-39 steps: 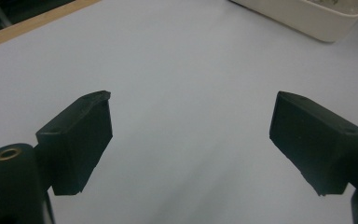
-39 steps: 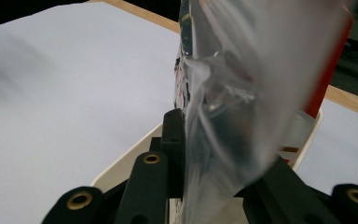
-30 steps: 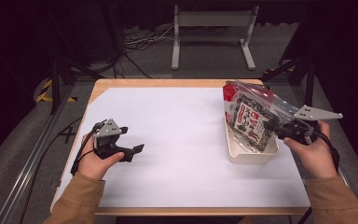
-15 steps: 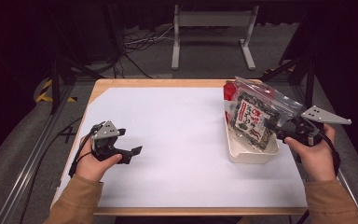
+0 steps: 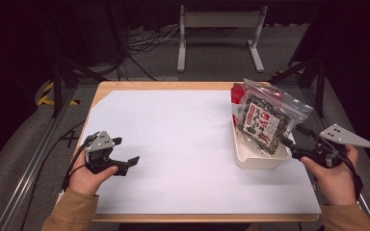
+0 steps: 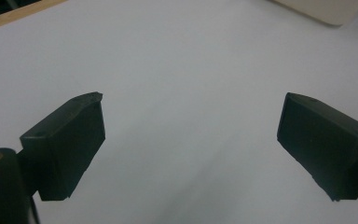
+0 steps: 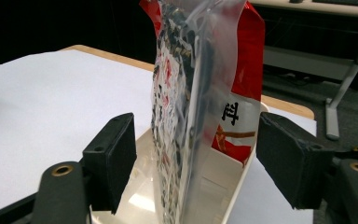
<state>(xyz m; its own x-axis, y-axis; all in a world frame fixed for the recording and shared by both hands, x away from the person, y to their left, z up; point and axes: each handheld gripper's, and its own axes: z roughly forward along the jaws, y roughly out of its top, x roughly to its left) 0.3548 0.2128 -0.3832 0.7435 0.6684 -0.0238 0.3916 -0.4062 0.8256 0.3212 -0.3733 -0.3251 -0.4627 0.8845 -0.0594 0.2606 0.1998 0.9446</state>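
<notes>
Left gripper (image 5: 125, 151) low over the white sheet (image 5: 173, 144) at the near left, jaws spread wide, nothing between them. Toward the right, clear bag (image 5: 262, 120) of dark contents standing on edge in the white tray (image 5: 250, 159), long axis running from near end to far end of the tray, top leaning up and away, red packet (image 7: 242, 93) just behind it. Right gripper (image 5: 291, 144) beside the tray's near right end, jaws just opened wide, bag between them, pads off it.
</notes>
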